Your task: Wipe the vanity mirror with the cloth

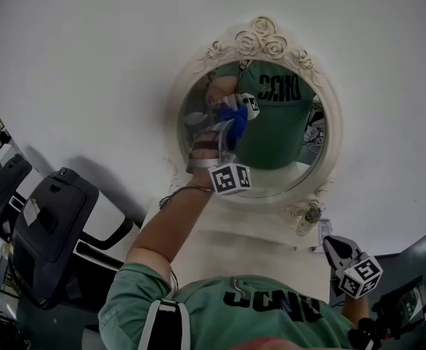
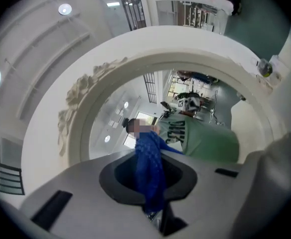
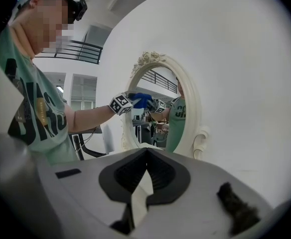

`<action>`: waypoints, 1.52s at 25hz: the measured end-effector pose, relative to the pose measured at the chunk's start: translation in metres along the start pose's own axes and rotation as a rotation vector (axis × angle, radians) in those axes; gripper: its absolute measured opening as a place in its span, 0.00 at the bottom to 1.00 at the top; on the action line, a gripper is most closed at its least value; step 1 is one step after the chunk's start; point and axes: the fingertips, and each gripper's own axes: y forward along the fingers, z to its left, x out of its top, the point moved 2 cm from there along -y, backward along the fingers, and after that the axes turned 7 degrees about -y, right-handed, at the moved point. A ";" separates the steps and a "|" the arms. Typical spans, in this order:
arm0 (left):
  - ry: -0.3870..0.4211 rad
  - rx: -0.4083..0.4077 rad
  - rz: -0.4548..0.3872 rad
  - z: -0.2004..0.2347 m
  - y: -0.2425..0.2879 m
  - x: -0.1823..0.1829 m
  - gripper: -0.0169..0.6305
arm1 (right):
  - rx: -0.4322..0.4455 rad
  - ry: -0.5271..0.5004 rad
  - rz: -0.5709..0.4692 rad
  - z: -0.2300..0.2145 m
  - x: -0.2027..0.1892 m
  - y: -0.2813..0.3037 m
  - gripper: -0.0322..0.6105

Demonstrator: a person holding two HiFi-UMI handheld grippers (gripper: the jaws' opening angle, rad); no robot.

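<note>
Vanity mirror [image 1: 280,141], an upright oval in a white scrolled frame, fixed to the wall above the rear edge of a white desk [image 1: 224,248]. The blue cloth [image 1: 231,118] lies against the glass in its upper left part, just inside the frame's left rim. It is pinched between the closed fingers of the left gripper [image 1: 222,138], which is raised on an outstretched arm.

Most of the glass lies to the right of and below the cloth, along the mirror's long vertical axis, so the coming strokes probably run that way. The left gripper is the one at the glass. The right gripper [image 1: 331,244] hangs low, off the desk's right edge and well apart from the mirror.

Left gripper view: the cloth [image 2: 149,173] stands up from between the fingers, with the frame [image 2: 150,49] arching above it. Right gripper view: that gripper's fingers are together on nothing; from the side it alone shows the cloth [image 3: 141,99] meeting its own reflection at the glass [image 3: 161,118], which suggests contact. Only the head view shows both grippers together.
</note>
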 end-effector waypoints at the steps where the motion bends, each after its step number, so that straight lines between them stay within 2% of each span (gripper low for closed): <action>1: 0.008 -0.012 -0.033 -0.010 0.002 0.023 0.10 | -0.007 0.003 0.000 -0.001 -0.002 -0.003 0.07; 6: 0.061 -0.072 -0.193 -0.066 0.009 0.138 0.10 | -0.062 0.032 -0.001 -0.010 -0.015 -0.030 0.07; 9: 0.084 -0.117 -0.260 -0.102 0.015 0.188 0.10 | -0.095 0.057 0.000 -0.019 -0.026 -0.042 0.07; 12: 0.069 -0.127 -0.274 -0.119 0.017 0.211 0.10 | -0.119 0.077 0.004 -0.024 -0.033 -0.055 0.07; 17: 0.038 -0.154 -0.313 -0.107 0.007 0.211 0.10 | -0.115 0.068 -0.002 -0.021 -0.029 -0.060 0.07; 20: -0.001 -0.131 -0.311 -0.081 -0.009 0.184 0.10 | -0.089 0.050 -0.013 -0.013 -0.021 -0.048 0.07; 22: -0.023 -0.093 -0.265 -0.055 -0.017 0.144 0.11 | -0.064 0.033 -0.007 -0.008 -0.014 -0.037 0.07; 28: -0.039 0.033 0.024 0.023 -0.031 -0.029 0.11 | 0.019 -0.017 0.003 0.008 0.005 0.000 0.07; 30: -0.029 0.056 0.108 0.040 -0.039 -0.072 0.11 | 0.041 -0.029 0.005 0.015 0.011 0.009 0.07; 34: -0.008 0.073 0.210 0.054 -0.046 -0.118 0.11 | 0.070 -0.053 0.012 0.026 0.018 0.023 0.07; 38: -0.010 0.047 0.250 0.036 -0.034 -0.140 0.11 | 0.070 -0.063 0.016 0.030 0.021 0.026 0.07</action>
